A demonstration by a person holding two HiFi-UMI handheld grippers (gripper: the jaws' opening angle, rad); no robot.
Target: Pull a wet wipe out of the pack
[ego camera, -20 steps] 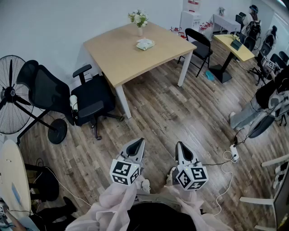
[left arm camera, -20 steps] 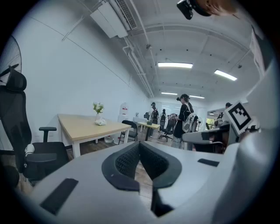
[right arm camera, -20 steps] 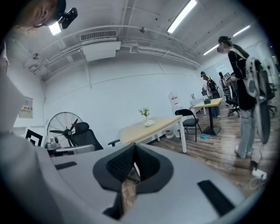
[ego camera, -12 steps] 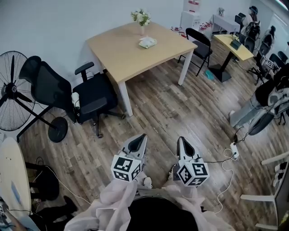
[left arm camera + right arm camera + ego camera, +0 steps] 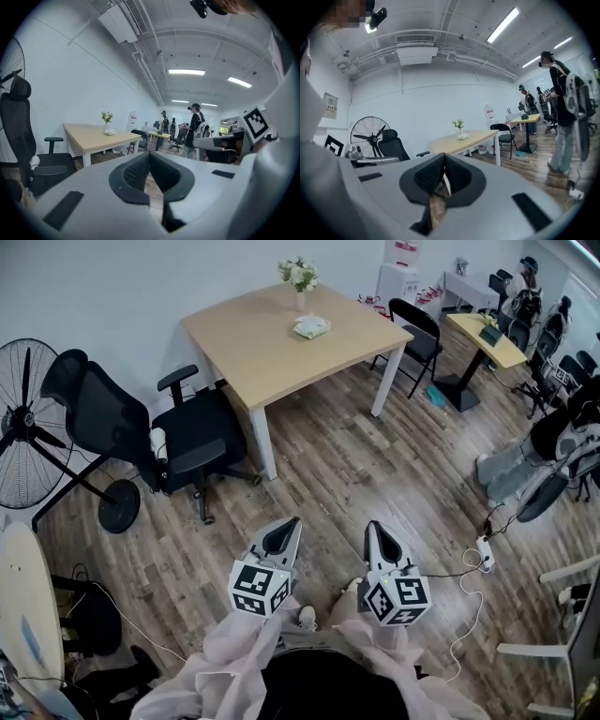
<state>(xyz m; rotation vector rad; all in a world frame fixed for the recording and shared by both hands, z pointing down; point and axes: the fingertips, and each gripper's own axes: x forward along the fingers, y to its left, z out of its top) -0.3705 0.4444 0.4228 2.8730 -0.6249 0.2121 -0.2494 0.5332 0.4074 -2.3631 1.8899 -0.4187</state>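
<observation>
The wet wipe pack [image 5: 311, 327] is a small pale packet lying on the light wooden table [image 5: 272, 343] across the room, beside a vase of white flowers [image 5: 299, 277]. It also shows far off as the pack [image 5: 110, 132] in the left gripper view and the pack [image 5: 463, 137] in the right gripper view. My left gripper [image 5: 286, 527] and right gripper [image 5: 375, 529] are held side by side low in the head view, pointing toward the table, far from it. Both are shut with nothing between the jaws, as the left gripper [image 5: 149, 154] and the right gripper [image 5: 444, 156] show close up.
A black office chair [image 5: 178, 442] stands left of the table and a floor fan [image 5: 23, 442] further left. A black folding chair [image 5: 412, 329] and a second table [image 5: 487, 338] are at the right. A person [image 5: 553, 442] stands right; a power strip [image 5: 486, 554] lies on the wood floor.
The head view has shifted a little, so the table and chair sit slightly further right and up. Both grippers keep the same pose, side by side and shut.
</observation>
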